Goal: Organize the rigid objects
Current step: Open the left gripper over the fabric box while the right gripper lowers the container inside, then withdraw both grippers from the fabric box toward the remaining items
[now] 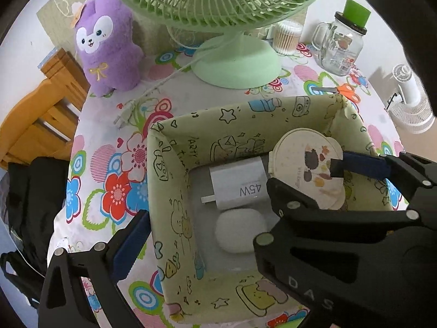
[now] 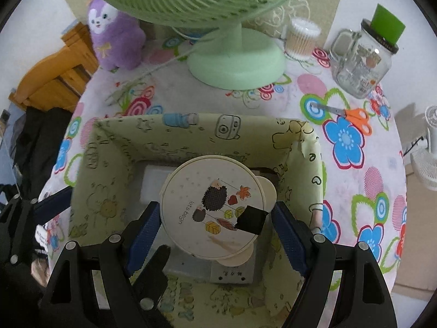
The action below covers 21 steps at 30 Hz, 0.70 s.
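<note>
A green patterned storage box stands on the flowered tablecloth. Inside lie a white 45W charger and a white oval case. My right gripper is shut on a round cream lid with a hedgehog print, holding it inside the box over the other items. My left gripper is open; its left finger is outside the box's left wall, and the right gripper's body covers its other side.
A green desk fan stands behind the box with its cord and plug. A purple plush toy sits far left. A glass jar, cotton swabs and orange scissors lie to the right.
</note>
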{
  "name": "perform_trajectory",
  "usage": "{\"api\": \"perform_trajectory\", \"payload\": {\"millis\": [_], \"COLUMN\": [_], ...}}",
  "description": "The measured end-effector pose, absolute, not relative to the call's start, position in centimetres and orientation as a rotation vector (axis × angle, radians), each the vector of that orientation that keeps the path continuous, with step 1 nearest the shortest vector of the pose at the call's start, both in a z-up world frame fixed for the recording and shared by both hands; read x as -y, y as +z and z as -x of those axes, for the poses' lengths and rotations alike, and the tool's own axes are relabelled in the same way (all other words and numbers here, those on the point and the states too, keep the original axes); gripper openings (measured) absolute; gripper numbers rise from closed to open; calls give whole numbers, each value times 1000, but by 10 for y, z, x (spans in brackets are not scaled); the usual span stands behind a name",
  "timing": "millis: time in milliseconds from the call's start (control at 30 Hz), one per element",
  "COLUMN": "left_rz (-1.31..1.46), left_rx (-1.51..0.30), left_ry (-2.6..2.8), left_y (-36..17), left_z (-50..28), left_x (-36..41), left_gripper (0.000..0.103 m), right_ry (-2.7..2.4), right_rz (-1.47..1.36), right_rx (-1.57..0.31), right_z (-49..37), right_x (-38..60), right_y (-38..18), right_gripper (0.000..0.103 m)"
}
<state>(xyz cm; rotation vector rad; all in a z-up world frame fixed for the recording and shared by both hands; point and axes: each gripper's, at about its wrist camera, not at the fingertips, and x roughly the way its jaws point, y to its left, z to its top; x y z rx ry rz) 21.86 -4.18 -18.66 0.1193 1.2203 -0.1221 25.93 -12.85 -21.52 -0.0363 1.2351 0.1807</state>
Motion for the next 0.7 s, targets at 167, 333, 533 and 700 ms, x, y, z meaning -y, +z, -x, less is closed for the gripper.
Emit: {"api": "perform_trajectory", "payload": {"millis": [167,333,533,700], "left_rz": [-88,-71,-83,-84], "left_rx": [-1245,-1259,-1235,-1215], "left_ry": [-111,-109,-123,-125], "left_y": [-193,-194,-188,-181], "left_z": [-226,-229,-226,-219], "left_x": [37,34,38,39], "left_gripper": [102,102,102,102], "right_ry": [173,185,200,201], "right_rz": [57,60,14,-4], "right_rx": [-1215,-1202,-1222,-1226], "right_z": [-266,-270,-268,-260], "right_x": [123,120,124,128], "right_y": [-219,-220,-216,-208], "right_gripper": [84,90,95,96]}}
